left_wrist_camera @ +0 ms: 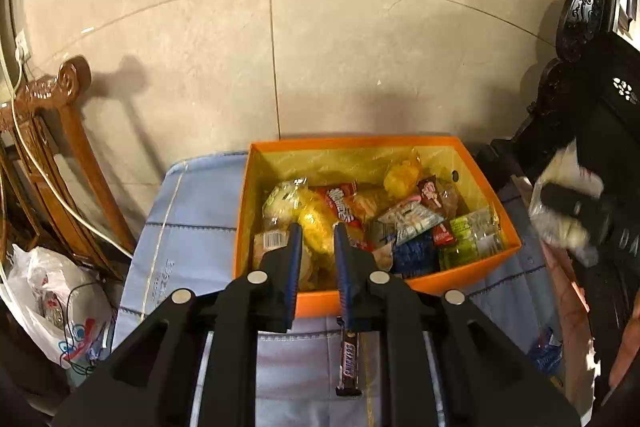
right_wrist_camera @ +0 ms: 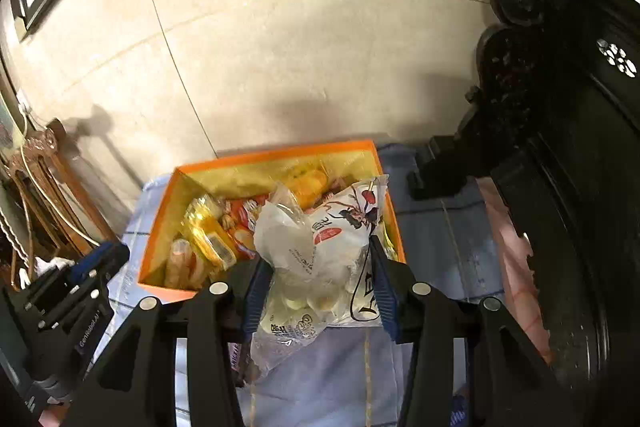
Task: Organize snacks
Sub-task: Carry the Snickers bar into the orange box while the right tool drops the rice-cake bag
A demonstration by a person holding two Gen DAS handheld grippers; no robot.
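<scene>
An orange box [left_wrist_camera: 472, 277] with a yellow inside holds several wrapped snacks; it also shows in the right wrist view [right_wrist_camera: 160, 239]. My left gripper [left_wrist_camera: 316, 231] is open and empty, its tips over the box's near edge. A Snickers bar [left_wrist_camera: 349, 363] lies on the light blue cloth [left_wrist_camera: 192, 247] below it. My right gripper [right_wrist_camera: 320, 259] is shut on a white snack bag [right_wrist_camera: 320, 247] with red and black print, held above the box's near right corner. It shows blurred at the right of the left wrist view [left_wrist_camera: 568, 207].
A carved wooden chair [left_wrist_camera: 60, 147] and a white plastic bag [left_wrist_camera: 52, 303] stand at the left. Dark carved furniture [right_wrist_camera: 560, 107] stands at the right. A blue packet [left_wrist_camera: 546, 353] lies at the cloth's right edge. A tiled wall is behind.
</scene>
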